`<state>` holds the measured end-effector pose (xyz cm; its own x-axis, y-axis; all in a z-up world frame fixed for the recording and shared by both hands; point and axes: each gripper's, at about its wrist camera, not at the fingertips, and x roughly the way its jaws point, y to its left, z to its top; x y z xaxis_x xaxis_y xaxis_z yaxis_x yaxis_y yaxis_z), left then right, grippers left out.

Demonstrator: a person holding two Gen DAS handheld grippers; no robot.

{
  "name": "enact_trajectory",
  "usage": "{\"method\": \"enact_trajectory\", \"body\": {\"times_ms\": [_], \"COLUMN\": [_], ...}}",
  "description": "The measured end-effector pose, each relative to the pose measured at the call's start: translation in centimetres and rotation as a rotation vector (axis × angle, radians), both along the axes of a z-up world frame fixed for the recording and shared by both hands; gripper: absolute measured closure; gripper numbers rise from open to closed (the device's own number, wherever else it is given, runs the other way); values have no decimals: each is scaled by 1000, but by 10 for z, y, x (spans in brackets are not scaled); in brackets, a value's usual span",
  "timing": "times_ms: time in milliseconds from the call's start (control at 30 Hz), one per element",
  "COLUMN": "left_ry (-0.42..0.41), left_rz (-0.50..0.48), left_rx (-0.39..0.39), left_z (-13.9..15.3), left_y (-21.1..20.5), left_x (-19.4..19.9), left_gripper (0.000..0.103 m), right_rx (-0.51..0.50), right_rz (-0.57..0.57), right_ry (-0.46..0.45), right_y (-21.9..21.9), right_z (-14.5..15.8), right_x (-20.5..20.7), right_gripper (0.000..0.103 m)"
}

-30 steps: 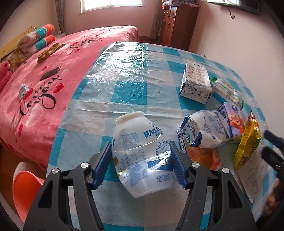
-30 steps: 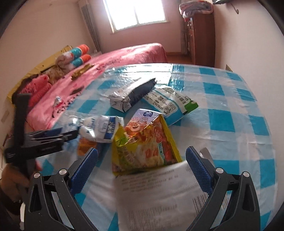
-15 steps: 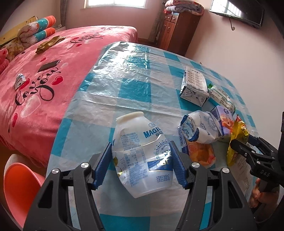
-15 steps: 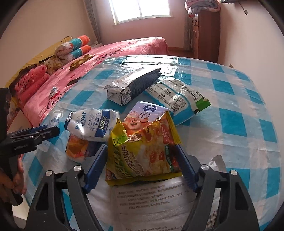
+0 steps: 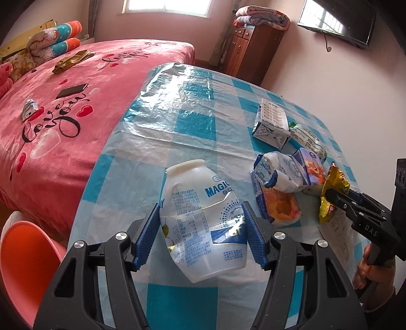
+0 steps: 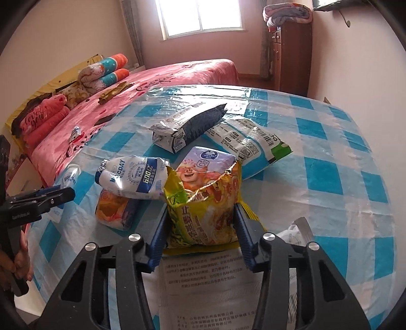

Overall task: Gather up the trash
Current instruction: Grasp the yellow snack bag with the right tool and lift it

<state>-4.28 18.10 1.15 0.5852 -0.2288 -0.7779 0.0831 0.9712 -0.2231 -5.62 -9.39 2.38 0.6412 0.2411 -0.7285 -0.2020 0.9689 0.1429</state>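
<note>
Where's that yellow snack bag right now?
The yellow snack bag sits pinched in the right gripper, above a printed paper sheet, with the cartoon pouch behind it.

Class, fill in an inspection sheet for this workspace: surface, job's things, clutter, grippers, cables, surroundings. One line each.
Surface: table under a blue-and-white checked plastic cover.
Job's things: crushed white bottle; yellow snack bag; white pouch; orange wrapper; flattened carton; green-tipped wrapper; cartoon carton; printed paper under the yellow bag.
Clutter: nothing seen.
Grippers: left gripper shut on the bottle; right gripper has just been closing, pads now pressing the yellow bag.
Cables: nothing seen.
Surroundings: pink bed, wooden cabinet, wall television, orange stool.
</note>
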Motion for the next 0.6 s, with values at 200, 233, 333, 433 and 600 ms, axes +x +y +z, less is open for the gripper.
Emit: {"method": "enact_trajectory", "body": {"times_ms": [200,233,333,433,600], "left_ry": [-9,-10,-16,-21,-31], "left_rz": [-6,-6,-4,-4,-1], "left_rx": [-18,-21,-32,-41,-48], "left_z": [1,1,1,2,4], "left_y": [3,3,5,6,11], "left_x": [-9,-10,-13,-17,-23], "left_gripper": [38,38,38,38,38], "right_rx": [16,14,10,16,55], "right_rz": [-20,-21,-24,-31,-42], "right_ry": [-33,-39,-61,-81,-91], "right_y": [-4,-4,-3,-3,-6], "right_z": [8,10,16,23,35], "right_x": [-10,-12,-18,-24,-28], "right_gripper": [59,59,60,60,60]}}
